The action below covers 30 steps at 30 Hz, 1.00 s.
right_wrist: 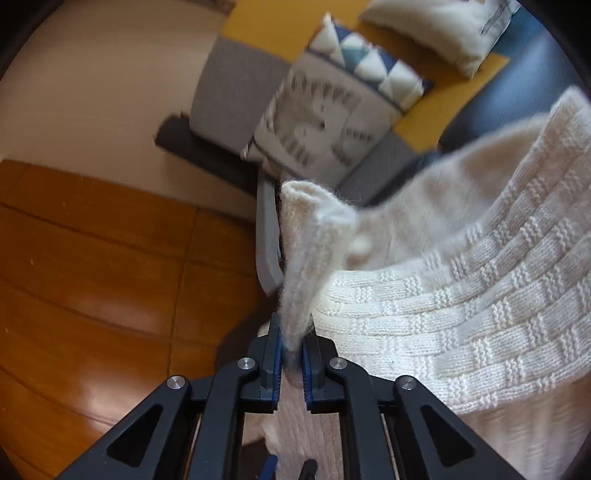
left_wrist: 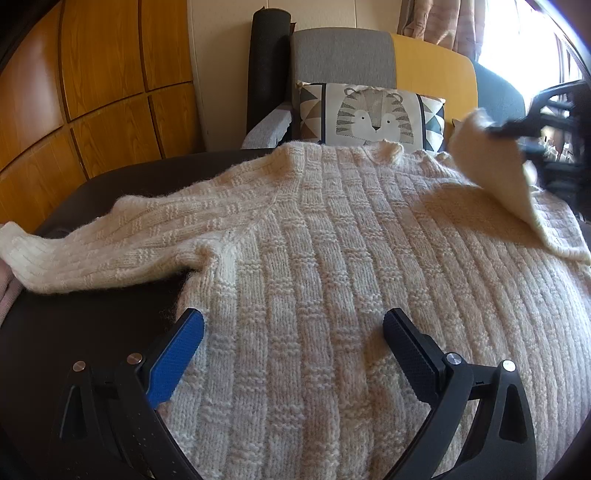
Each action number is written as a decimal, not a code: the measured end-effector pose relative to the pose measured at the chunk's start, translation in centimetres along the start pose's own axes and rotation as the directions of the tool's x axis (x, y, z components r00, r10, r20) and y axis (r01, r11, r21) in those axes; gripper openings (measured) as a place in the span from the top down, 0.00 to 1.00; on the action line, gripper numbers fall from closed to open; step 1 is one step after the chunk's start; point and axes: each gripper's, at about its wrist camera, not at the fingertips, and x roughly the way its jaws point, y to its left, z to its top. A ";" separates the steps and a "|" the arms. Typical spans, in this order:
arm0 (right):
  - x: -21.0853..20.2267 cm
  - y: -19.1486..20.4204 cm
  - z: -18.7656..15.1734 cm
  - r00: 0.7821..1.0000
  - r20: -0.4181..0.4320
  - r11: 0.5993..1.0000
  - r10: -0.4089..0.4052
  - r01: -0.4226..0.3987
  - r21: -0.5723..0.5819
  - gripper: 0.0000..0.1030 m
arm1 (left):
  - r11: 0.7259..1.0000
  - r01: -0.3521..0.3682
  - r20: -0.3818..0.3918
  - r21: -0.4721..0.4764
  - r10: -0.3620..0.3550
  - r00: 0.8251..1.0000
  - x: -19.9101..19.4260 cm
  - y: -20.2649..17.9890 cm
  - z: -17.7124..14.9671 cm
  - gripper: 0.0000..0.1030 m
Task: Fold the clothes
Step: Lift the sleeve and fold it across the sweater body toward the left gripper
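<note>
A cream knitted sweater [left_wrist: 332,240] lies flat on a dark table [left_wrist: 74,332], its left sleeve [left_wrist: 92,251] stretched out to the left. My left gripper [left_wrist: 293,325] is open and hovers just above the sweater's lower body, holding nothing. My right gripper [right_wrist: 293,332] is shut on the cuff of the right sleeve [right_wrist: 306,240] and holds it lifted above the sweater's body. It shows in the left wrist view at the far right [left_wrist: 517,129], with the sleeve [left_wrist: 491,170] hanging from it.
A grey and yellow armchair [left_wrist: 340,55] with a tiger cushion [left_wrist: 373,114] stands behind the table. A wooden panelled wall [left_wrist: 92,74] is at the left. A bright window with a curtain [left_wrist: 436,22] is at the back right.
</note>
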 end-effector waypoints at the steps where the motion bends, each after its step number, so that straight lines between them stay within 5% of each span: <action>1: 1.5 -0.1 -0.9 0.999 -0.030 1.000 -0.012 0.012 -0.009 0.93 | 1.000 0.001 0.001 -0.001 -0.001 1.000 0.0 0.0 0.0 0.03; 13: 7.5 -0.8 -4.8 0.975 -0.131 0.963 -0.182 0.150 -0.224 0.91 | 1.000 0.009 0.010 -0.013 -0.008 1.000 -0.1 -0.1 0.1 0.03; 15: 7.5 -0.6 -4.8 0.976 -0.134 0.961 -0.171 0.136 -0.241 0.80 | 1.000 0.006 0.006 -0.013 -0.006 1.000 0.0 -0.1 0.1 0.03; 20: 3.4 0.0 -5.9 0.985 -0.115 0.942 -0.130 0.087 -0.323 0.76 | 1.000 0.003 -0.019 -0.003 -0.003 1.000 0.4 -0.3 0.3 0.03; 23: -0.9 -0.4 -7.2 0.989 -0.001 0.899 -0.146 0.132 -0.417 0.76 | 1.000 0.014 -0.051 -0.006 -0.015 0.999 0.7 -0.2 0.5 0.03; 27: -4.6 -2.9 -6.8 0.934 0.168 0.791 -0.315 0.356 -0.497 0.81 | 0.998 0.031 -0.121 -0.050 -0.037 0.992 0.7 -0.4 1.8 0.03; 30: -6.2 -5.2 -5.9 0.893 0.238 0.751 -0.383 0.451 -0.483 0.85 | 0.972 0.130 -0.106 -0.194 -0.152 0.983 0.1 -0.8 4.6 0.03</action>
